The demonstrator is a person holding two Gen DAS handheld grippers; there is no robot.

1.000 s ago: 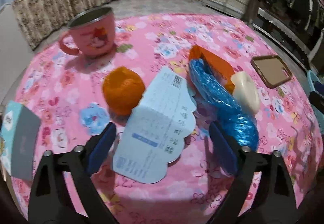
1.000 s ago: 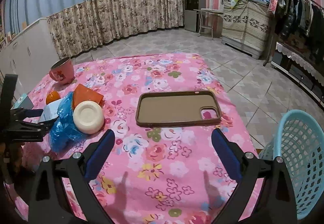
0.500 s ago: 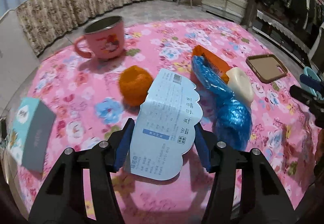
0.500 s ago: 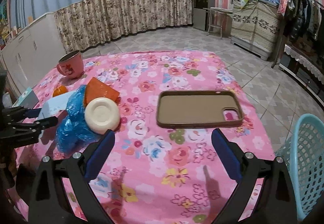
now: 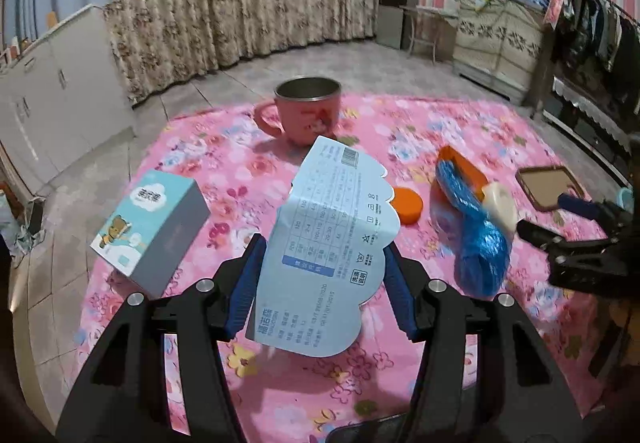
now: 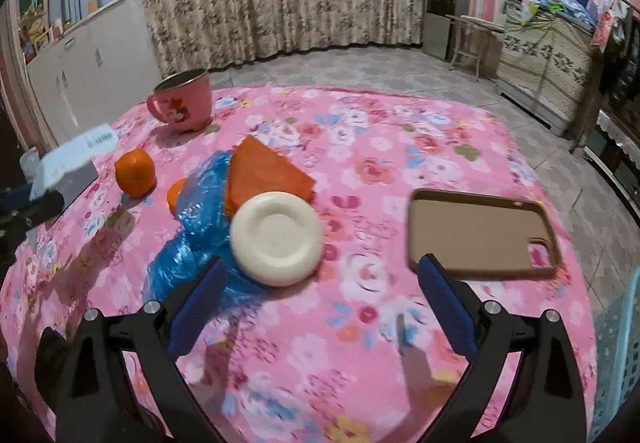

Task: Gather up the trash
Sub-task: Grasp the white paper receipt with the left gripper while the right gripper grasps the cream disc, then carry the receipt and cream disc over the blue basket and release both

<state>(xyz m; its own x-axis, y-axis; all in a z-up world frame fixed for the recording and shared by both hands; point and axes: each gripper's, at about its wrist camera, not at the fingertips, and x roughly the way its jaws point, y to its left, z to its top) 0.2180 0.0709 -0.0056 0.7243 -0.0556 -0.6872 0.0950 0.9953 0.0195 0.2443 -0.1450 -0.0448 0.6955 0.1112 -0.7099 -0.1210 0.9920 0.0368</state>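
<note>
Here, pink floral tablecloth (image 6: pixel 400 131), tiled floor (image 6: pixel 360 67); left tongs (image 5: pixel 320 283) clamp paper tag (image 5: pixel 328 243), right tongs (image 6: pixel 320 307) wide, empty.

On the table (image 6: pixel 360 131): mug (image 6: pixel 185 103) at the far left corner, orange (image 6: pixel 135 171) nearer and left of it, bag (image 6: pixel 200 219) right of the orange, with a wedge-shaped packet (image 6: pixel 268 171) on its far end and a round lid (image 6: pixel 277 238) against its near right side. Phone case (image 6: pixel 482 234) well apart to the right. Box (image 5: pixel 152 225) near the left edge. Paper card (image 5: pixel 328 255) lifted above the cloth, between the left gripper (image 5: pixel 320 293) pads. Basket (image 6: pixel 622 355) off the table's right edge, on the floor.
</note>
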